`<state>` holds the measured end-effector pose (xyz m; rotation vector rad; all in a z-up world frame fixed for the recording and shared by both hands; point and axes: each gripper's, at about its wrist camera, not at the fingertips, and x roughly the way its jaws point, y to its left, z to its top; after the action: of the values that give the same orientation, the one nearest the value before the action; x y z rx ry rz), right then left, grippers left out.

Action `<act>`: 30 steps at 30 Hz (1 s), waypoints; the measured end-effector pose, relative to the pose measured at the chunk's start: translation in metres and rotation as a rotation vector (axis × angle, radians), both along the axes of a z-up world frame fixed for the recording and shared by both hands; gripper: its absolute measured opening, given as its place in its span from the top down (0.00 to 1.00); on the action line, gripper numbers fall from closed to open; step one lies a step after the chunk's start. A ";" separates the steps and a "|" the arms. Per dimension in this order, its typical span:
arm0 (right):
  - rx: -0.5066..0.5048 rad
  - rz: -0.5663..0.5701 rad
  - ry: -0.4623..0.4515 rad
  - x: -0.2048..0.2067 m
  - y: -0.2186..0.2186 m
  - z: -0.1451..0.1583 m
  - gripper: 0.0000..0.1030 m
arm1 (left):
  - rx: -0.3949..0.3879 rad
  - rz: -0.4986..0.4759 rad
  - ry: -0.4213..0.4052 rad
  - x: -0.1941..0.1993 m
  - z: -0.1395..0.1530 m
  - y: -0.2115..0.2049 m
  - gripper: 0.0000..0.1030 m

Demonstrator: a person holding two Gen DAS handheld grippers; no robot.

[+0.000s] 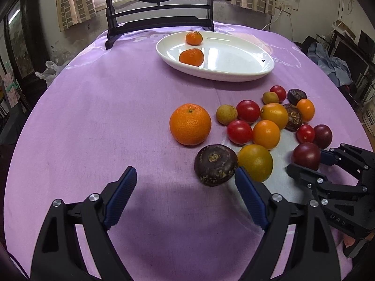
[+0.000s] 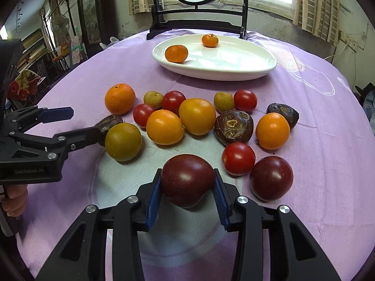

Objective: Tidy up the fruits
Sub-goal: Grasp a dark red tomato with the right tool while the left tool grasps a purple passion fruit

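Observation:
My right gripper (image 2: 187,172) is shut on a dark red plum (image 2: 187,182), both blue pads pressed to its sides, low over the purple cloth. From the left wrist view the same plum (image 1: 306,155) sits in that gripper (image 1: 307,164). My left gripper (image 1: 185,171) stands open with nothing between its pads; its right finger is just beside a dark water chestnut (image 1: 215,165). A white oval plate (image 1: 234,75) at the back holds two mandarins (image 1: 191,57). A larger mandarin (image 1: 190,124) lies on the cloth.
Several loose fruits crowd the cloth: red tomatoes (image 2: 238,158), orange and yellow ones (image 2: 165,127), small longans (image 2: 223,101), chestnuts (image 2: 234,127), another plum (image 2: 271,178). A black-framed screen (image 1: 159,16) stands behind the plate. A hand (image 2: 14,199) holds the left gripper.

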<state>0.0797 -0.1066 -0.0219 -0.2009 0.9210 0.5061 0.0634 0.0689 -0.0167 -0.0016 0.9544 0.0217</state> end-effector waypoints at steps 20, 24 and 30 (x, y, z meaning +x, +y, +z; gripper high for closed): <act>0.055 0.008 -0.046 -0.014 -0.010 0.012 0.60 | 0.010 -0.055 0.054 0.014 -0.013 -0.027 0.63; 0.074 -0.005 -0.052 -0.016 -0.015 0.016 0.60 | -0.008 -0.067 0.024 0.004 0.001 -0.027 0.63; 0.118 -0.024 -0.086 -0.017 -0.024 0.033 0.60 | -0.030 -0.087 -0.047 -0.001 0.034 -0.025 0.63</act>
<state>0.0626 -0.1301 0.0109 -0.1033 0.8066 0.5238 0.0623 0.0441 0.0171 0.0119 0.9069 -0.0724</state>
